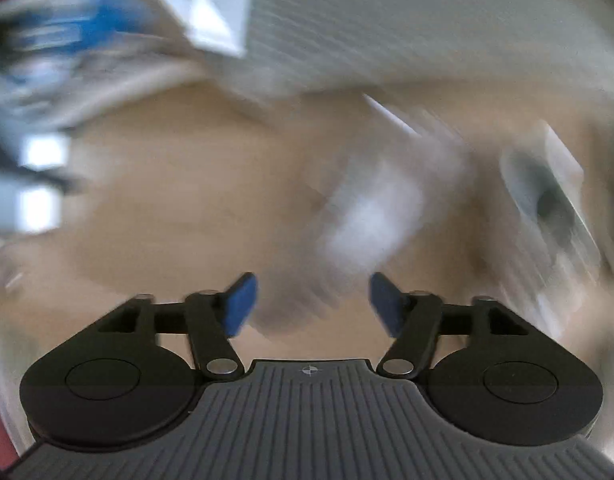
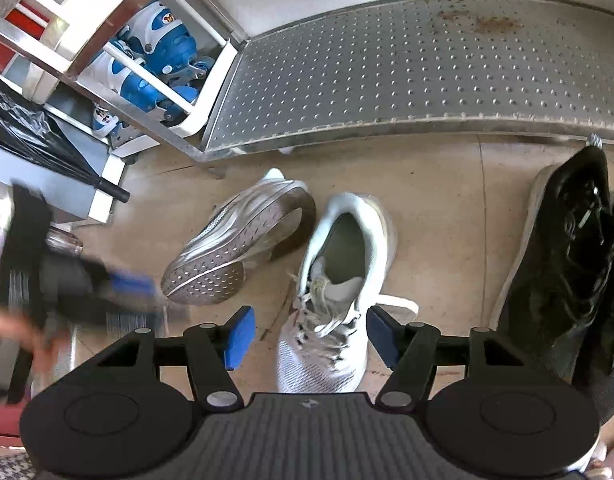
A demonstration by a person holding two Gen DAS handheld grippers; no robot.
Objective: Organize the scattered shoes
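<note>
Shoes lie loose on the tan floor point(image 2: 447, 184), and we judge the step in hand to be the reach for the first pickup, with nothing yet gripped. Our right gripper point(image 2: 309, 334) hangs above the upright white sneaker point(image 2: 335, 300), its blue pads standing apart on either side of the laced forefoot without pressing on it; the jaws are open and empty. That sneaker sits at lower centre of the right wrist view, its collar gaping toward the top of the frame, laces loosely tied, mesh toe nearest us. Just to its left lies the tipped white sneaker point(image 2: 235, 248), on its side with the grey patterned sole facing us, its heel close beside the upright one's collar. A black lace-up shoe point(image 2: 563, 272) rests well apart at the right edge. Our left gripper point(image 2: 107, 288), blurred at the left of that view, is near the tipped shoe's toe; in its own view the left gripper point(image 1: 313, 304) also shows pads apart with nothing between them, though everything beyond is smeared and we cannot tell what lies below. Next, we think, each gripper must sink and close on its shoe, the upright one across its narrow laced part. At upper left, a white rack point(image 2: 211, 92) holds blue skates point(image 2: 163, 44) beside a studded metal ramp point(image 2: 387, 72).
</note>
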